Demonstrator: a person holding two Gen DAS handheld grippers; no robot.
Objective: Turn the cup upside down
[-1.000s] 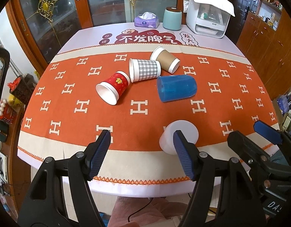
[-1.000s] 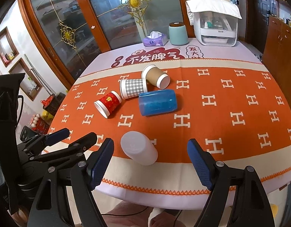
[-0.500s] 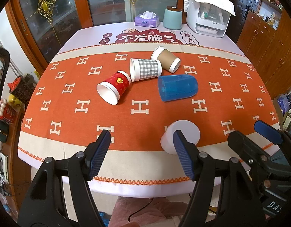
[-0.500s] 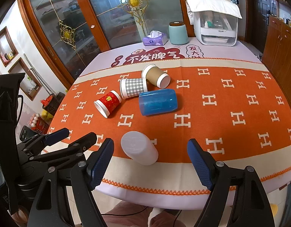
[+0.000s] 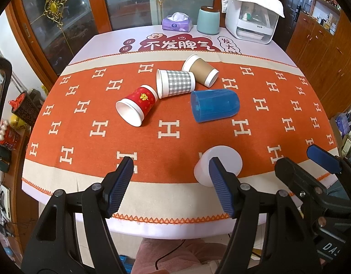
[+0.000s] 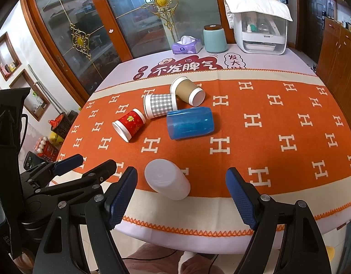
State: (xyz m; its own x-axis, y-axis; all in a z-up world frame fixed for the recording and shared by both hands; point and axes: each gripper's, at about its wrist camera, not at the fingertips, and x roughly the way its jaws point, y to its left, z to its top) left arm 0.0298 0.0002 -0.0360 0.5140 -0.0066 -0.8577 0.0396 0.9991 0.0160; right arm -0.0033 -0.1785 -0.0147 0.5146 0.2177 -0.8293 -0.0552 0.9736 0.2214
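Observation:
Several cups lie on their sides on the orange tablecloth [image 5: 84, 141]: a red cup [image 5: 137, 107] [image 6: 129, 123], a grey checked cup [image 5: 175, 83] [image 6: 160, 105], a brown cup [image 5: 200, 69] [image 6: 188, 90] and a blue plastic cup [image 5: 215, 105] [image 6: 190, 123]. A white cup [image 5: 217, 165] [image 6: 167, 179] stands near the front edge, base up. My left gripper [image 5: 170, 182] is open, its right finger in front of the white cup. My right gripper [image 6: 182, 191] is open, with the white cup between its fingers' line of sight, apart from both.
At the table's far end stand a purple tissue box [image 5: 177, 21], a teal canister [image 5: 208, 20] and a white appliance [image 5: 253, 14]. Glass cabinet doors stand behind the table, wooden cabinets [image 5: 323, 41] to the right. The table's front edge [image 5: 170, 221] is just beyond my fingers.

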